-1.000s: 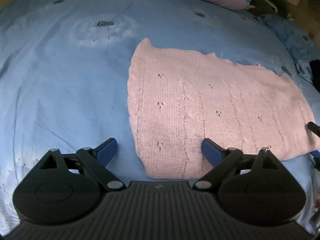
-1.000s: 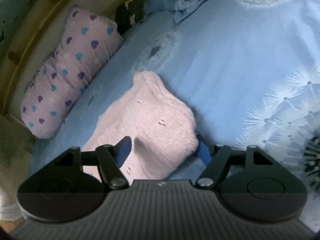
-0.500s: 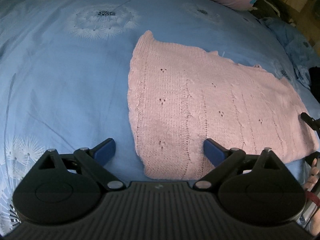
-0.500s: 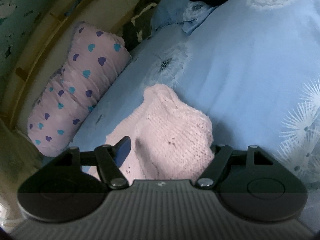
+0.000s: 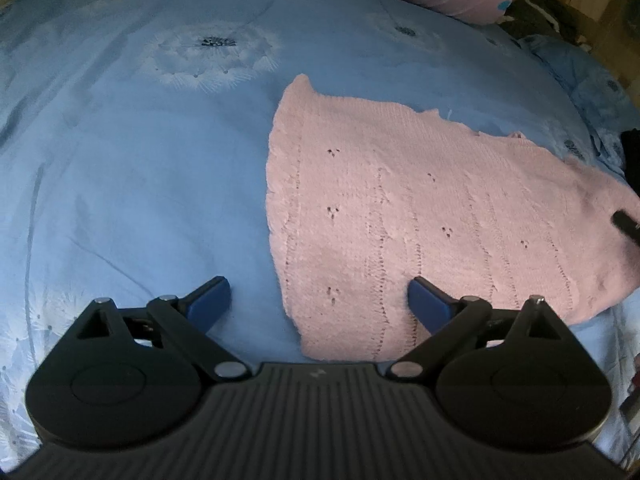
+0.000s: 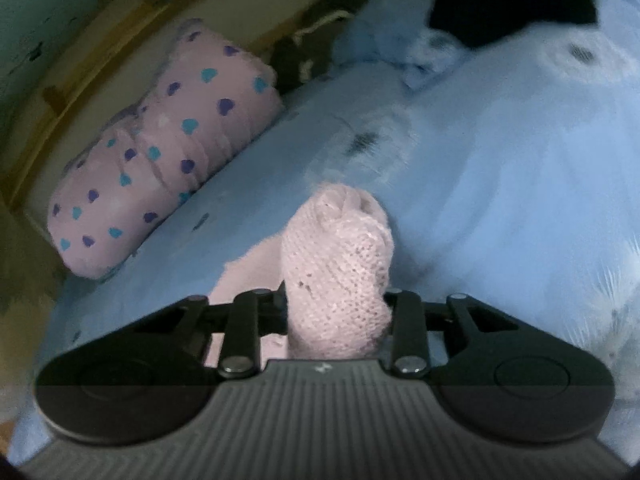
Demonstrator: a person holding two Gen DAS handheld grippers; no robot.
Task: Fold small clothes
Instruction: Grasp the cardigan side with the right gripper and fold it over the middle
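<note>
**Right gripper pinching the knit's corner**

Since a second ago, the right gripper has gone from standing wide around the pink knitted garment to closing its jaws on a bunched corner of it, and that corner is now rising up in the lower middle of the right wrist view. The pads themselves are hidden behind the wool, but the knit is filling the gap between them and standing up out of it.

Over on the other side, the left gripper is hanging with its jaws wide and holding nothing. One blue fingertip is sitting over the garment's near hem at lower right of that view, the other over the bare blue dandelion-print bedsheet.

The garment is lying mostly flat across the middle and right of the left wrist view, on the sheet, with the heart-print pillow along the top edge.

What could go wrong, as I judge it: the grip is taking a thick wad rather than a clean edge, so the fold may come out lumpy or crooked. With the left side unpinned, the whole piece may drag across the sheet instead of folding. Loose knit could also snag on the jaws.

No containers are showing in either view.
</note>
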